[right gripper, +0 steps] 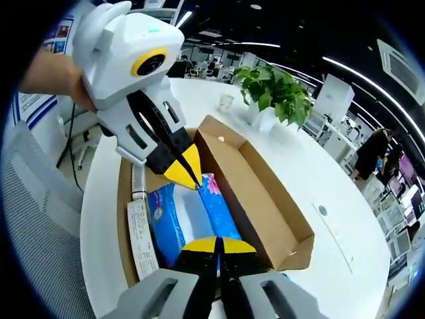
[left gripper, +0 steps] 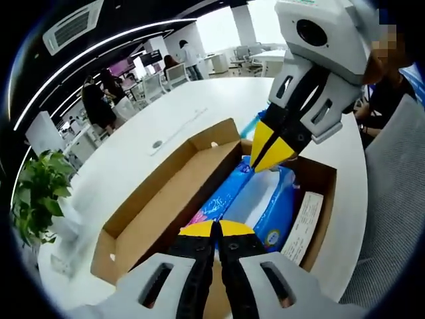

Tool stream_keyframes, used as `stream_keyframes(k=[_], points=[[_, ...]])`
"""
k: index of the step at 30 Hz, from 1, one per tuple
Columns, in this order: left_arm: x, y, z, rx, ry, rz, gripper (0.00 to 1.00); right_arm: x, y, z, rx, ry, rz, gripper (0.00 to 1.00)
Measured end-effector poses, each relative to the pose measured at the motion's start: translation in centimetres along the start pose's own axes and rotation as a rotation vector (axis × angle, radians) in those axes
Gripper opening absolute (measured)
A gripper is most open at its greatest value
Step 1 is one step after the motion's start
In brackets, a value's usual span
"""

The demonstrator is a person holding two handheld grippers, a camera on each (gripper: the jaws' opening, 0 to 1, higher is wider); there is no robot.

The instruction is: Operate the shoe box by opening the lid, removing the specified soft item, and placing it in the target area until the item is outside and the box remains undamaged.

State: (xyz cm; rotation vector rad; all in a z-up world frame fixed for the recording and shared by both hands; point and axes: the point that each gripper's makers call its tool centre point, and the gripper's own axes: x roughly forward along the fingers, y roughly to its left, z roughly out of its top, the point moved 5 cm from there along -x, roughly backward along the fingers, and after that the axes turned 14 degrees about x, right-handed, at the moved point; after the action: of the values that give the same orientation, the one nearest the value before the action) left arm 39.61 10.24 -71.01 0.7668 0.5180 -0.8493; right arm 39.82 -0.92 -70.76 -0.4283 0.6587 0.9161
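An open brown cardboard shoe box (left gripper: 156, 199) (right gripper: 265, 193) lies on a white round table (left gripper: 199, 106) (right gripper: 319, 173). Inside it, against one long wall, rests a blue and white soft packet (left gripper: 269, 199) (right gripper: 182, 226). My left gripper (left gripper: 216, 229) (right gripper: 188, 174) is shut, its yellow tips down at one end of the packet. From the opposite side, my right gripper (right gripper: 218, 244) (left gripper: 265, 159) is also shut, tips at the packet's other end. Whether either pinches the wrapper cannot be told.
A white paper slip (left gripper: 302, 226) (right gripper: 141, 239) leans inside the box beside the packet. A potted plant (right gripper: 275, 90) (left gripper: 36, 193) and a paper cup (right gripper: 226, 102) stand on the table. A grey chair (left gripper: 398, 199) is close by, and people (left gripper: 96, 103) stand among desks behind.
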Motion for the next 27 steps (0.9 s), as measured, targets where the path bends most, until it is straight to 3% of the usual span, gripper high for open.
stream_keyframes(k=[12, 27], points=[[-1.7, 1.5, 2.4, 0.016, -0.02, 0.026, 0.0, -2.1, -0.3, 1.6, 0.006, -0.051, -0.005, 0.0], [-3.4, 1.8, 5.3, 0.073, -0.045, 0.019, 0.0, -5.5, -1.1, 3.0, -0.014, -0.079, -0.017, 0.0]])
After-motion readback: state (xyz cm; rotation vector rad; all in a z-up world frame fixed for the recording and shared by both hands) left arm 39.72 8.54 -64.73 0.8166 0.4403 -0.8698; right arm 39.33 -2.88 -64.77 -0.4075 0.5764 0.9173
